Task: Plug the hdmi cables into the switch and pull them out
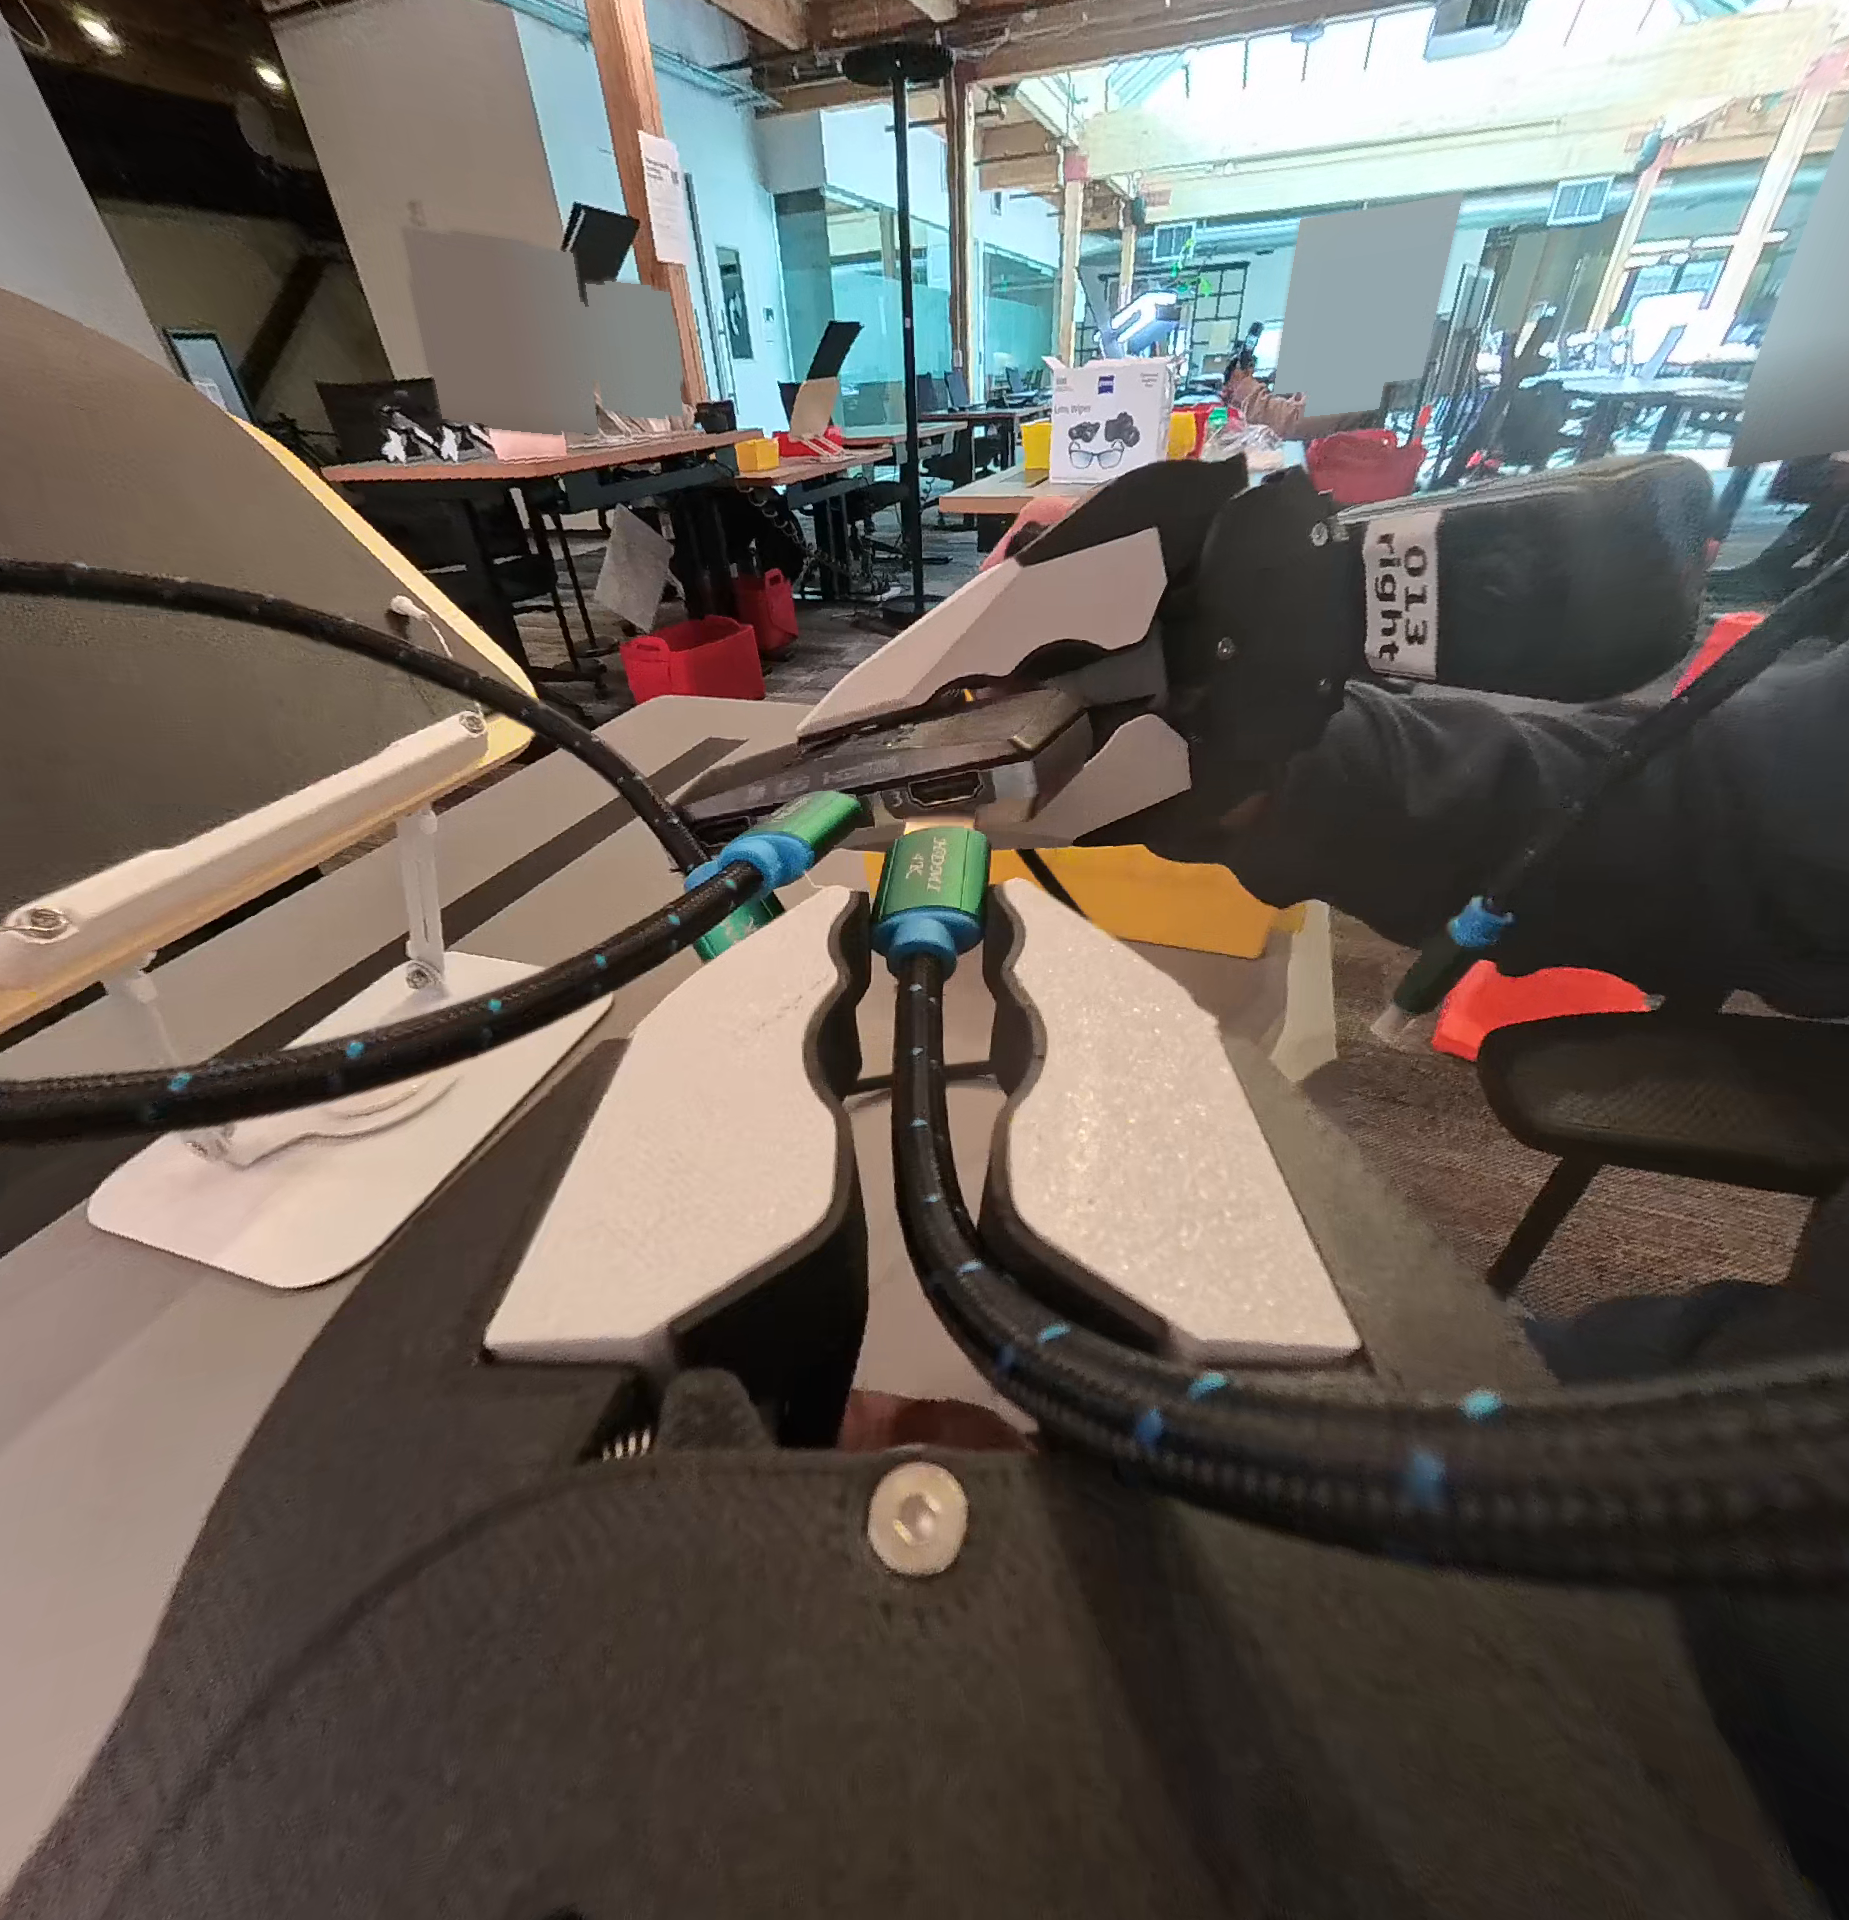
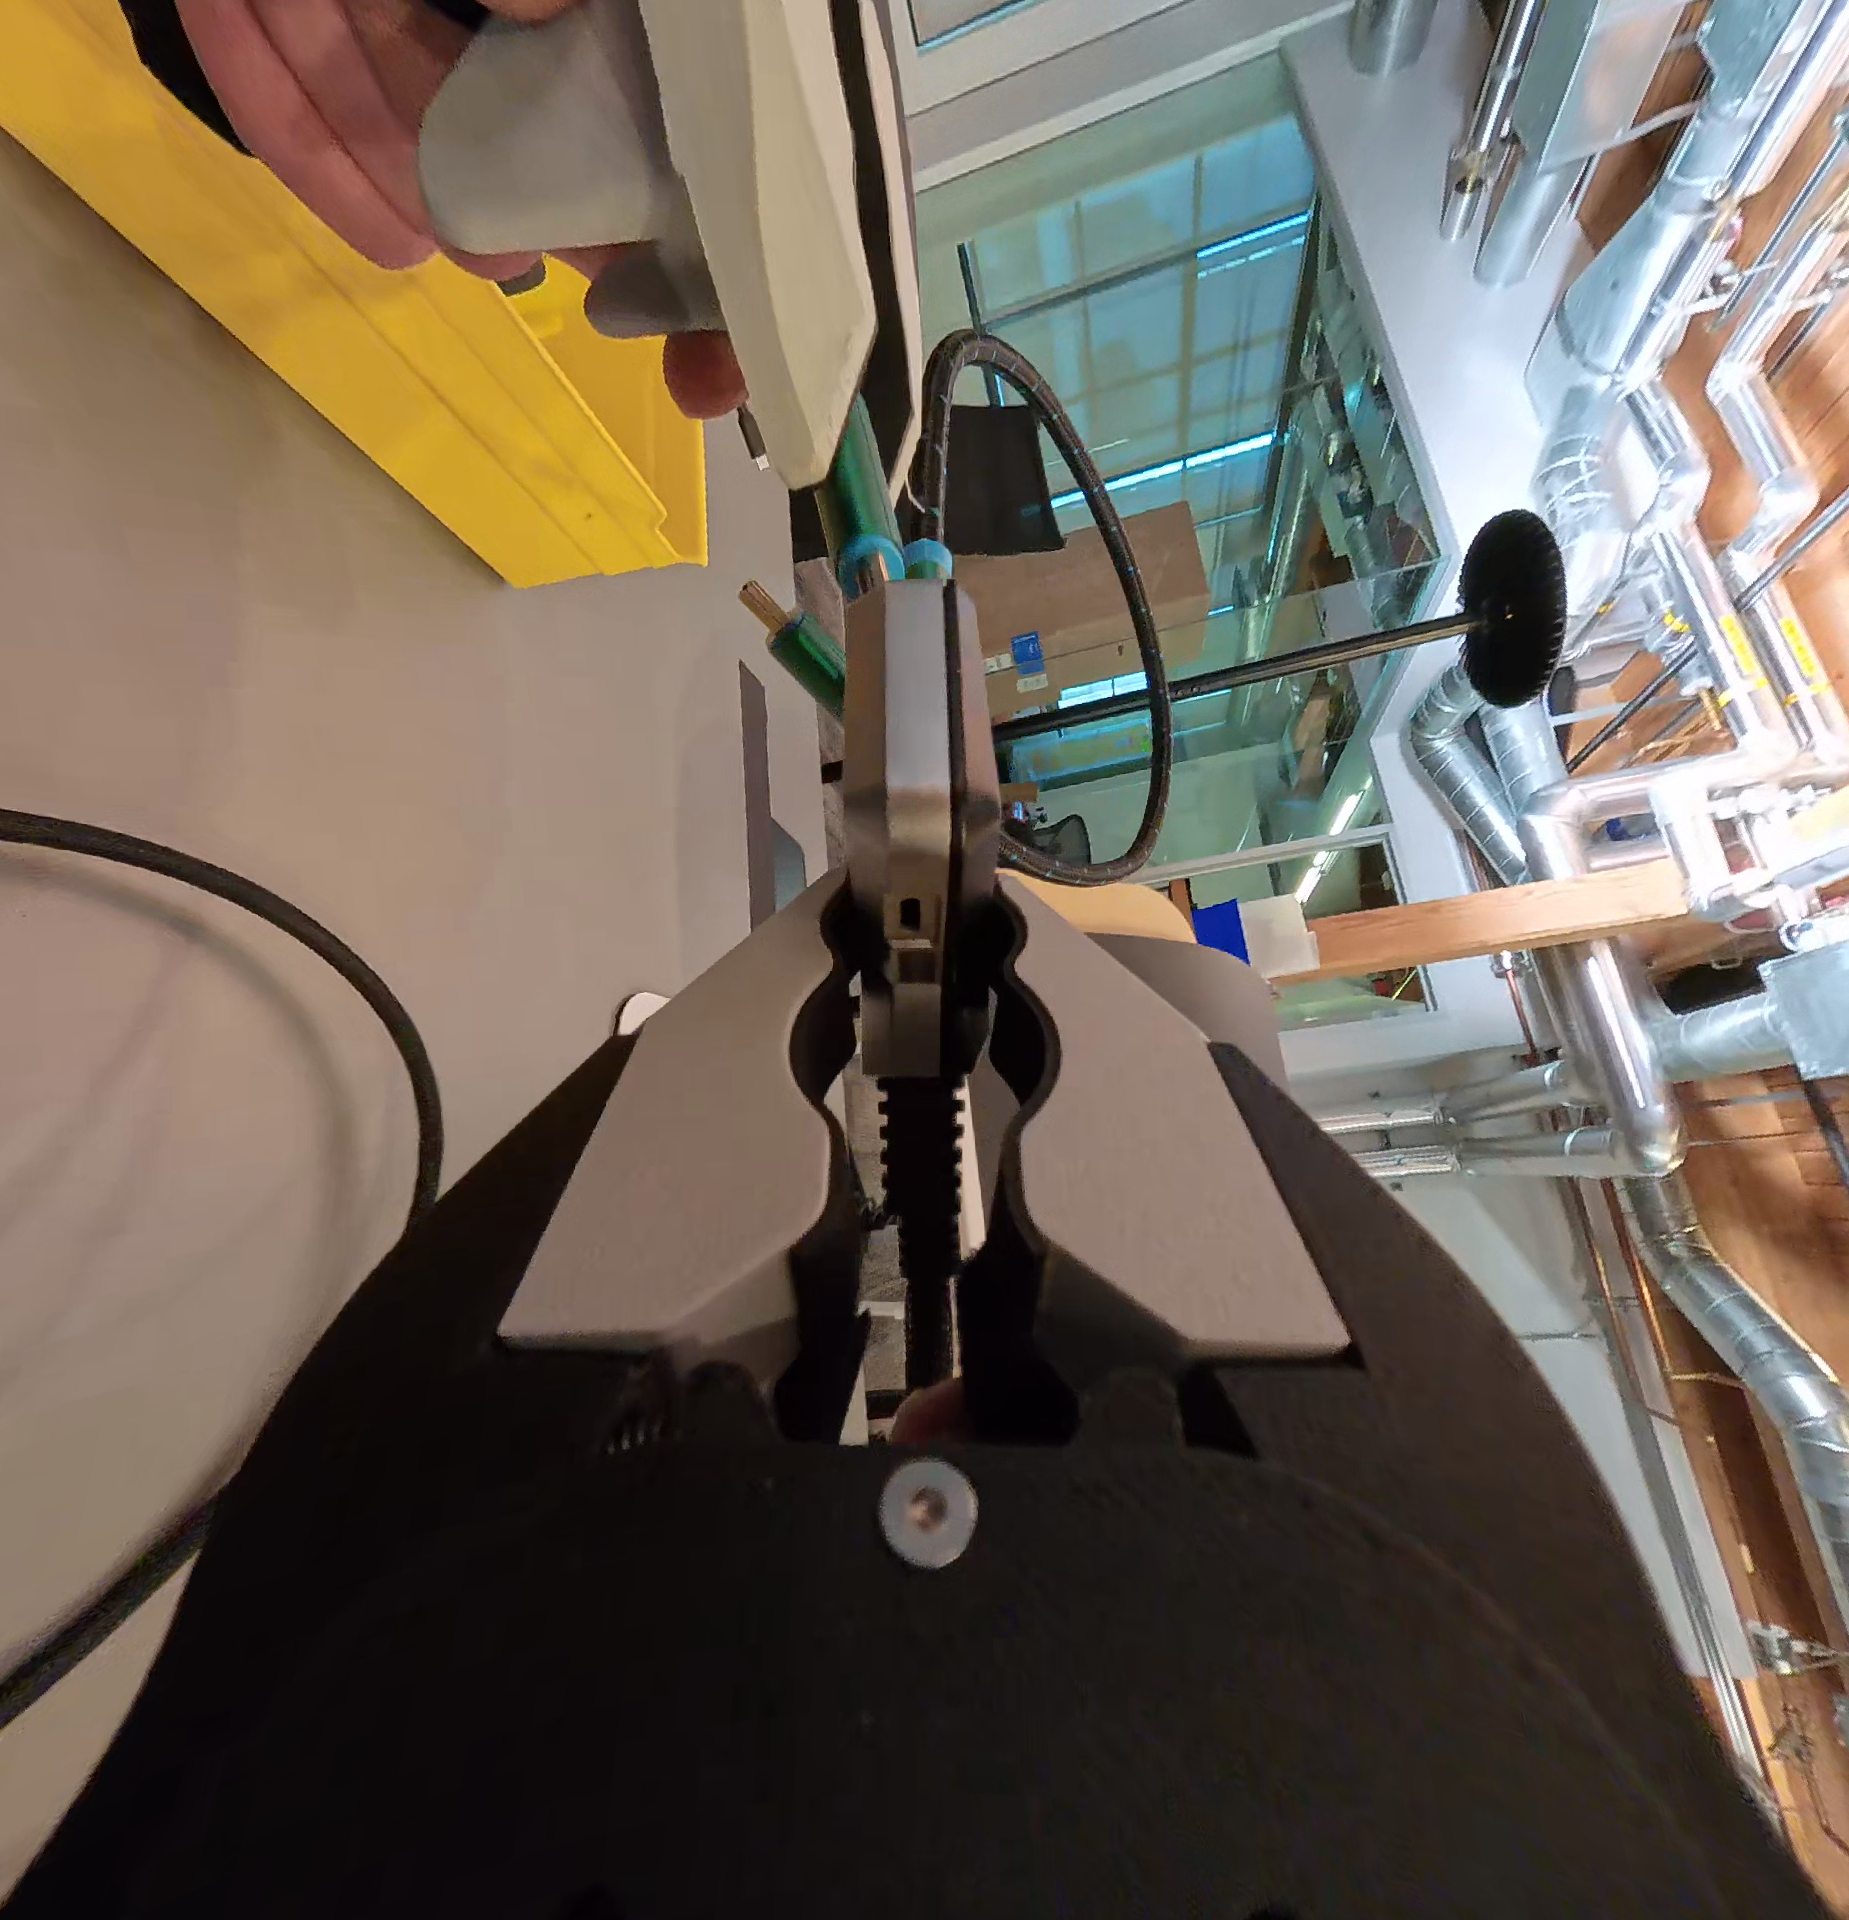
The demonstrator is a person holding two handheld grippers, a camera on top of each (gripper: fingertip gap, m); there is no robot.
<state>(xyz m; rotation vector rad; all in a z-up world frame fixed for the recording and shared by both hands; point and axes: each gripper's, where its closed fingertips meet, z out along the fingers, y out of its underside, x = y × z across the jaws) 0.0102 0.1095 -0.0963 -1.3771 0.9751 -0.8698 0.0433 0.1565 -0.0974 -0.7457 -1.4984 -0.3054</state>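
Gripping the green HDMI plug (image 1: 930, 883), the left claw (image 1: 930, 935) aims below the switch's (image 1: 899, 753) open port (image 1: 935, 792); the right claw (image 2: 915, 997) pinches the switch aloft. Misalignment could jam the tip or twist the switch loose.

Cable (image 1: 1159, 1340): black braided cloth sheath, blue flecks. Plug (image 1: 930, 878): glossy green metal shell, blue plastic collar. Switch (image 2: 915, 790): brushed grey metal, glossy black face. Left gripper (image 1: 930, 997) fingers (image 1: 1138, 1153): matt grainy grey plastic.

I see print on a white label (image 1: 1403, 597), the green plug (image 1: 930, 875) and the switch (image 1: 904, 740). A far box (image 1: 1107, 421) bears some too.
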